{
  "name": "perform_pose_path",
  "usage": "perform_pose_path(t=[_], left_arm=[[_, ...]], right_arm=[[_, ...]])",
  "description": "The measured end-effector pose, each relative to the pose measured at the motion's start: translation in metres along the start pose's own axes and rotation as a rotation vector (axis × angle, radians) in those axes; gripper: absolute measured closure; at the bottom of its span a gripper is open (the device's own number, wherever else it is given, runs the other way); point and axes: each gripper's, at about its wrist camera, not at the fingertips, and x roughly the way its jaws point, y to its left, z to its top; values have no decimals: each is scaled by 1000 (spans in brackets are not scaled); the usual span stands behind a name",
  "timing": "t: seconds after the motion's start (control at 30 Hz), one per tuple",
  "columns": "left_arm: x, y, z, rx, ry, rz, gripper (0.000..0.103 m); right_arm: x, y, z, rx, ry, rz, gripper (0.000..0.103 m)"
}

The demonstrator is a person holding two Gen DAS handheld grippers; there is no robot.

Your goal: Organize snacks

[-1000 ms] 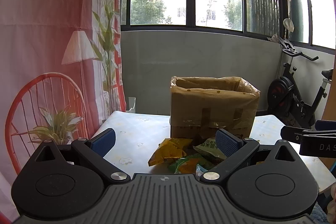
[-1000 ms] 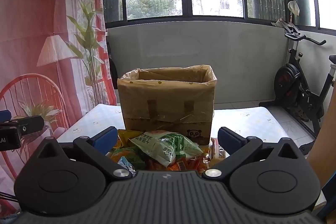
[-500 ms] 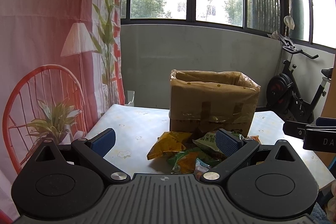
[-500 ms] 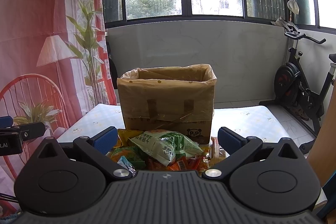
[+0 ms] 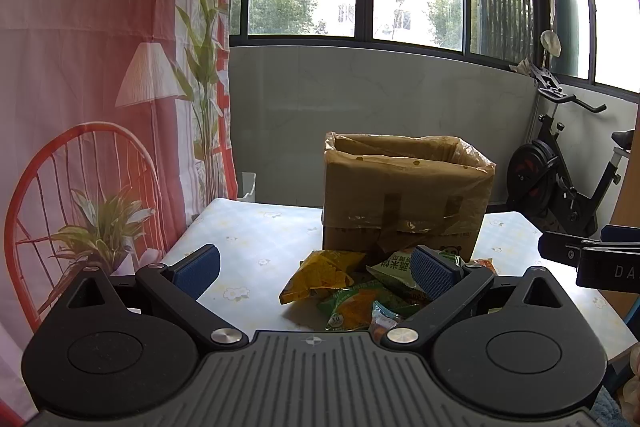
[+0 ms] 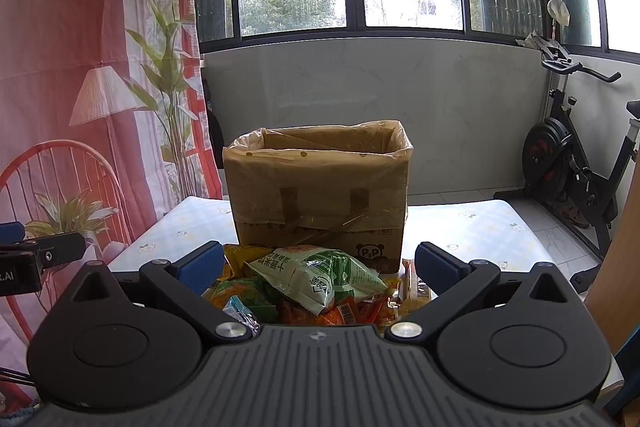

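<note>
An open cardboard box (image 5: 404,203) with a plastic liner stands on the table; it also shows in the right wrist view (image 6: 320,195). A pile of snack packets lies in front of it: a yellow packet (image 5: 320,275), a green-orange packet (image 5: 352,307), and a pale green packet (image 6: 320,275) on top with orange packets (image 6: 352,311) beneath. My left gripper (image 5: 314,269) is open and empty, above and left of the pile. My right gripper (image 6: 318,265) is open and empty, hovering over the pale green packet.
The table (image 5: 256,239) has a pale flowered cloth. An exercise bike (image 6: 576,179) stands at the right. A red printed curtain (image 5: 80,107) hangs on the left. Laundry hangs by the windows. The other gripper's tip (image 5: 588,259) shows at the right edge.
The left view has risen and pulled back slightly, showing more of the snack pile and table. The right gripper has hardly moved. Both stay open.
</note>
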Motion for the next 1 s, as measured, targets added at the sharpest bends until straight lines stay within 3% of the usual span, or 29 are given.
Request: perform_pose_path(t=[1.0], left_arm=[[1, -1, -3, -6, 5, 2, 1]], right_arm=[[1, 0, 0, 3, 5, 1, 0]])
